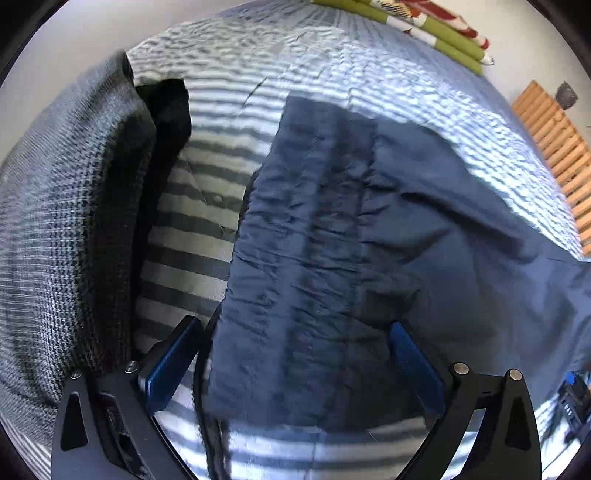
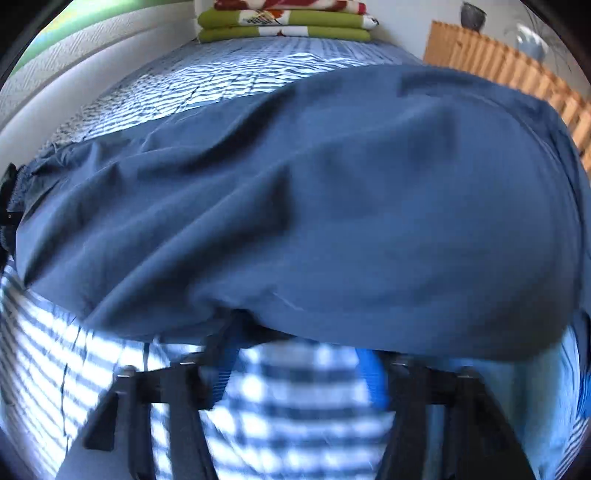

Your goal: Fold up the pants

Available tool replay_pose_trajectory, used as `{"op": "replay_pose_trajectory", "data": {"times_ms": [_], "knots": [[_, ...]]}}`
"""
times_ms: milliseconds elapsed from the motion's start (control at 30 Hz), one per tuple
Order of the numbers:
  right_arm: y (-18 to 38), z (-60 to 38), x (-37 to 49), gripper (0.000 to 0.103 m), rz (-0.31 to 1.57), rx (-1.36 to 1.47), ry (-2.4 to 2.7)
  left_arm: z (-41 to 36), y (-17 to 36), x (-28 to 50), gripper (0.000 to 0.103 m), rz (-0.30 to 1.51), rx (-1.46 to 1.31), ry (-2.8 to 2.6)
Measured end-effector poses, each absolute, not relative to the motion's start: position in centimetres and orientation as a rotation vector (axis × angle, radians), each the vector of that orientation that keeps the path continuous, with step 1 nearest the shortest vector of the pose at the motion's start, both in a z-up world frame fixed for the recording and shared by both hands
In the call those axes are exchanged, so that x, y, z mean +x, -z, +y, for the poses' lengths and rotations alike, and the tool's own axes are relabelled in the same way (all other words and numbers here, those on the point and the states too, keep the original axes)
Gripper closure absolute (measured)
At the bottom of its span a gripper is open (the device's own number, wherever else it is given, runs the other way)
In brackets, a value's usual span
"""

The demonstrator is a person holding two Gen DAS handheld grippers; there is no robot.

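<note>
Pants [image 1: 332,229], dark blue, lie spread on the striped bed [image 1: 192,236], one end near its foot edge. Left gripper [image 1: 295,354] is released, jaws wide astride the crumpled end, pads clear of cloth; to grasp well it should sink until both layers sit between the pads, then clench. Right gripper [image 2: 299,373] appears to pinch the near hem, though blur leaves this uncertain. Knit garment [image 1: 74,221] crowds the left side; folded blankets [image 2: 284,22] at the head edge leave open bed between.

Left tongs [image 1: 291,354] — black frames, blue pads, silver screws, black cable; right tongs [image 2: 299,365] blurred, seemingly alike
</note>
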State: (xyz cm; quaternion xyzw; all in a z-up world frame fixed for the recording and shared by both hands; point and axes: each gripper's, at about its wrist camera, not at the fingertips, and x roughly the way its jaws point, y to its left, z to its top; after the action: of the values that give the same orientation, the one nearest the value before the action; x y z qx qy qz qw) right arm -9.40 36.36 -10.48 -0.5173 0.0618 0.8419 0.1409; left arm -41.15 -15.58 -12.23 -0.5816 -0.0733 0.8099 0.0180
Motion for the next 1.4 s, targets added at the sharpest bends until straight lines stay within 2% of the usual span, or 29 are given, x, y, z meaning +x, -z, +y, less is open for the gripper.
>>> {"op": "replay_pose_trajectory", "data": {"times_ms": [33, 67, 100, 167, 300, 467, 567, 700, 833, 900, 933, 1000, 1133, 1200, 1400], "knots": [[10.4, 36.2, -9.8, 0.086, 0.191, -1.494, -2.435, -15.2, 12.5, -41.2, 0.012, -0.195, -1.804, -2.524], [10.2, 36.0, -10.0, 0.102, 0.208, -1.491, -2.438, -14.7, 12.3, -41.1, 0.026, -0.142, -1.786, -2.551], [9.7, 35.8, -10.0, 0.102, 0.212, -1.493, -2.437, -14.4, 12.1, -40.9, 0.037, -0.113, -1.779, -2.552], [7.8, 35.9, -9.2, 0.103, 0.245, -1.461, -2.467, -14.3, 11.4, -40.6, 0.047, -0.111, -1.774, -2.523], [2.2, 36.8, -6.5, 0.103, 0.305, -1.386, -2.563, -14.6, 9.7, -39.3, 0.053, -0.107, -1.757, -2.492], [-3.5, 36.2, -3.6, 0.103, 0.218, -1.31, -2.609, -14.8, 6.9, -34.7, 0.054, -0.116, -1.714, -2.446], [-4.7, 35.8, -1.9, 0.103, 0.195, -1.324, -2.593, -15.6, 5.1, -31.2, 0.054, -0.135, -1.706, -2.418], [-3.6, 35.5, 1.1, 0.103, 0.202, -1.461, -2.547, -16.7, 3.8, -24.8, 0.054, -0.131, -1.718, -2.432], [1.7, 33.2, 2.3, 0.102, -0.014, -1.724, -2.426, -18.7, 6.8, -18.6, 0.043, -0.162, -1.86, -2.297], [2.4, 32.5, 2.3, 0.1, -0.058, -1.779, -2.394, -20.3, 6.8, -16.8, 0.041, -0.254, -1.829, -2.316], [2.1, 32.1, 2.2, 0.098, -0.063, -1.788, -2.4, -21.2, 6.4, -16.2, 0.04, -0.294, -1.791, -2.344], [0.6, 30.6, 2.1, 0.086, -0.087, -1.789, -2.45, -22.3, 5.6, -15.5, 0.033, -0.359, -1.732, -2.356], [-4.2, 25.1, 0.3, 0.081, -0.202, -1.717, -2.654, -24.2, 6.2, -14.7, 0.031, -0.442, -1.675, -2.361], [-5.8, 21.2, -2.1, 0.06, -0.239, -1.688, -2.769, -23.8, 7.1, -14.0, 0.031, -0.496, -1.653, -2.35], [-4.1, 7.4, -12.4, 0.058, -0.365, -1.775, -3.045, -22.5, 9.0, -13.2, 0.038, -0.651, -1.53, -2.254]]}}
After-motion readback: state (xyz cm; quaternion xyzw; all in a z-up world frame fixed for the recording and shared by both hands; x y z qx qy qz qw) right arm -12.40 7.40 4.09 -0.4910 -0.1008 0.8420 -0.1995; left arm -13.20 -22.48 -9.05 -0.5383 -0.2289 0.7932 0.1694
